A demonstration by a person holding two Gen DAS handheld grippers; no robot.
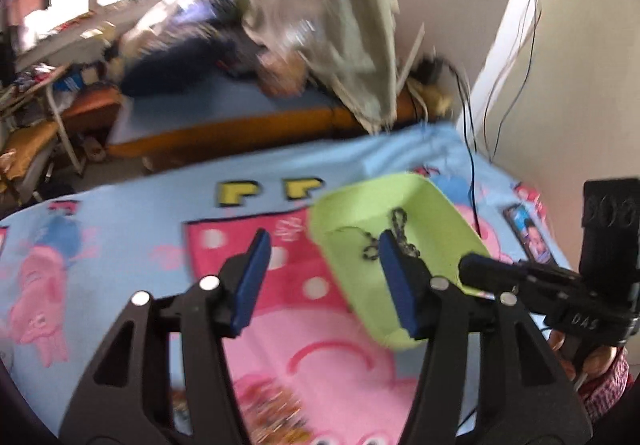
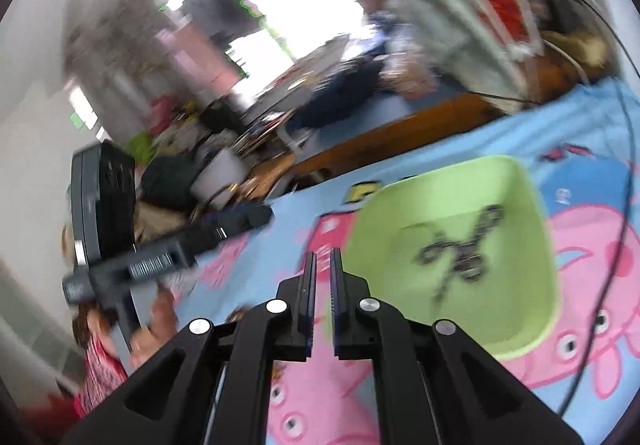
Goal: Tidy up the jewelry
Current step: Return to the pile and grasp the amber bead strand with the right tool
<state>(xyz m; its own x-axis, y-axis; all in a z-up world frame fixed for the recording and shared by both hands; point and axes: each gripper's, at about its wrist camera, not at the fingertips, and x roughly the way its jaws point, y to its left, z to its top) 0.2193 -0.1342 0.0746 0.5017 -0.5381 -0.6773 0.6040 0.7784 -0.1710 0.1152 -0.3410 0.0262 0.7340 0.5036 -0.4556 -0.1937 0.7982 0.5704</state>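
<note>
Looking at this, the jewelry's in a decent spot but there's plenty that could go sideways. The dark chain [image 1: 394,233] is lying loose and a bit tangled on the floor of the lime-green tray [image 1: 436,205], and the tray sits on a cartoon-print blanket [image 1: 120,229], so a soft surface, not a tabletop.

The left tool [image 1: 322,251] has its blue pads spread fairly wide with nothing between them, and its right-side pad hangs right over the chain and the near part of the tray. The right tool [image 2: 323,261] is pinched down to a thin slit, empty, pointing at the blanket just beside the tray's near-left rim.

My worries:
- That tray looks light and the blanket gives, so any nudge on the rim from either tool could tip or slide it and dump the chain out.
- The chain looks bunched up. Grabbing one loop would probably drag the whole clump, or snag a link on a pad.
- Both tools are close together around the same corner, so they could knock into each other.
- A thin black cable [image 2: 624,205] runs across the blanket past the tray's far side, easy to hook by accident.

Both views are smeared, so I can't tell if it's one chain or two.
</note>
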